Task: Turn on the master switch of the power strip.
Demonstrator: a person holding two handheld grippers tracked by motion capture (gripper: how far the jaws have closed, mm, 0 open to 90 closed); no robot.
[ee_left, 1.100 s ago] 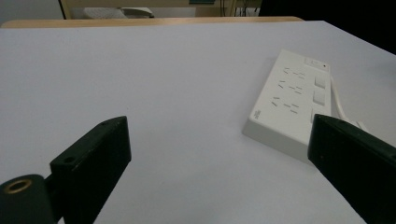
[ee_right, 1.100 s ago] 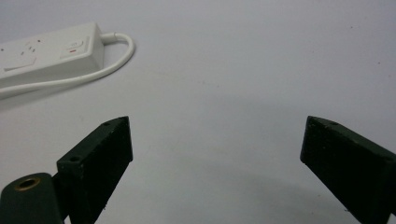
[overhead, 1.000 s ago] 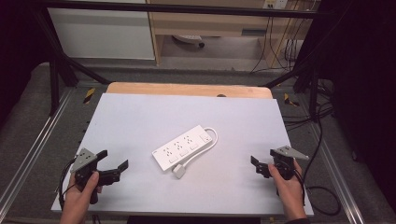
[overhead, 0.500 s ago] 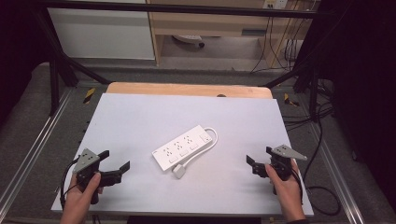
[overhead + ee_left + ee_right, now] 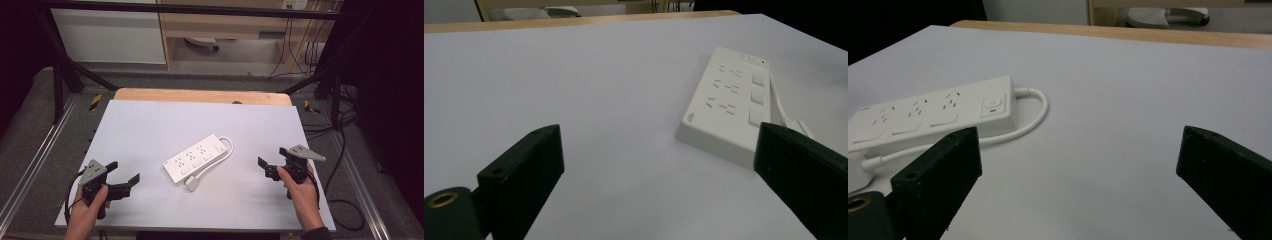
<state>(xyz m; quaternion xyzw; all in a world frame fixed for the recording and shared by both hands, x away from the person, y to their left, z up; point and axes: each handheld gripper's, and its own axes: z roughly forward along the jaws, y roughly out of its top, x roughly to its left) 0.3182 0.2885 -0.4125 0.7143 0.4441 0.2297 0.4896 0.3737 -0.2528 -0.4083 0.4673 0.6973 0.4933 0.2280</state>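
Nothing started: power strip lies untouched mid-counter. Left gripper and right gripper hover near the front corners, jaws spread, empty.

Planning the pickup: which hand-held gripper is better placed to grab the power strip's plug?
Left, probably. The plug lies at the power strip's near-left end, nearer the open left hand-held gripper.

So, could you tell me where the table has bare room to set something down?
The far half of the white table top is bare between the wooden edge and the power strip. Both near corners are taken by the open left gripper and right gripper; the middle holds the strip's cord.
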